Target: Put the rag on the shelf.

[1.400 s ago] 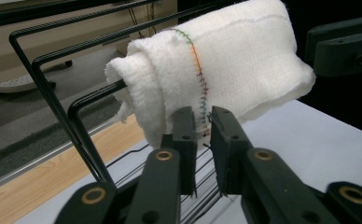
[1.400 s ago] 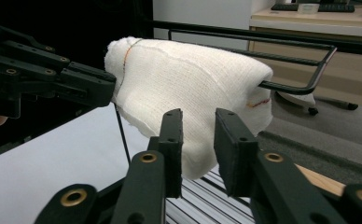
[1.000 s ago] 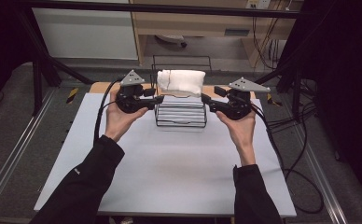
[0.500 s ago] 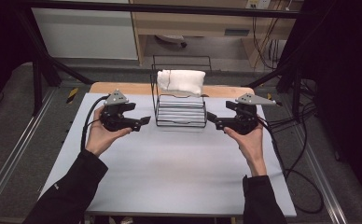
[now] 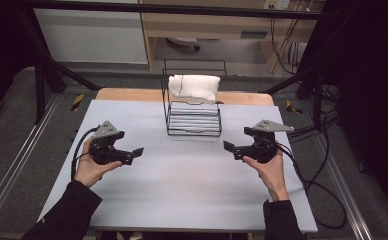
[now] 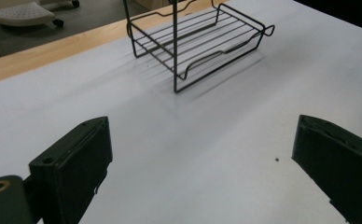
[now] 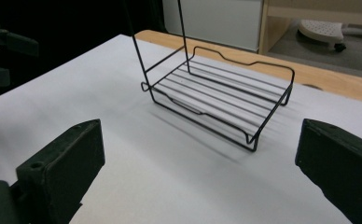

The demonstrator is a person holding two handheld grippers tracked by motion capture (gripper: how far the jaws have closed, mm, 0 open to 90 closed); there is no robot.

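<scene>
- The left tool (image 5: 135,152) is hovering low over the left part of the white surface (image 5: 192,190), well apart from everything else. Its jaws are standing wide and have just been opening, with nothing between them; in the left gripper view there is only bare surface between the two black jaws. It is pointing inward toward the middle, probably because the hand is backing off from the rack rather than reaching for anything.
- The black wire rack (image 5: 192,117) is standing upright near the far middle of the surface, between the two tools and beyond them. Its lower shelf (image 6: 202,39) is lying bare in both gripper views.
- The folded white towel (image 5: 194,87) is resting on the top tier of the rack, draping slightly over the wires. Sitting there untouched, it looks to be placed already, so the work appears to be finished or nearly so.
- The right tool (image 5: 230,147) is hovering over the right part of the surface, mirroring the other, tips aimed inward. Its jaws too are spread wide, have just been opening, and are gripping nothing; the right gripper view is showing the rack's lower shelf (image 7: 226,100) farther off between them.
- Cables (image 5: 312,185) are trailing off the right edge, lying clear of the rack.
</scene>
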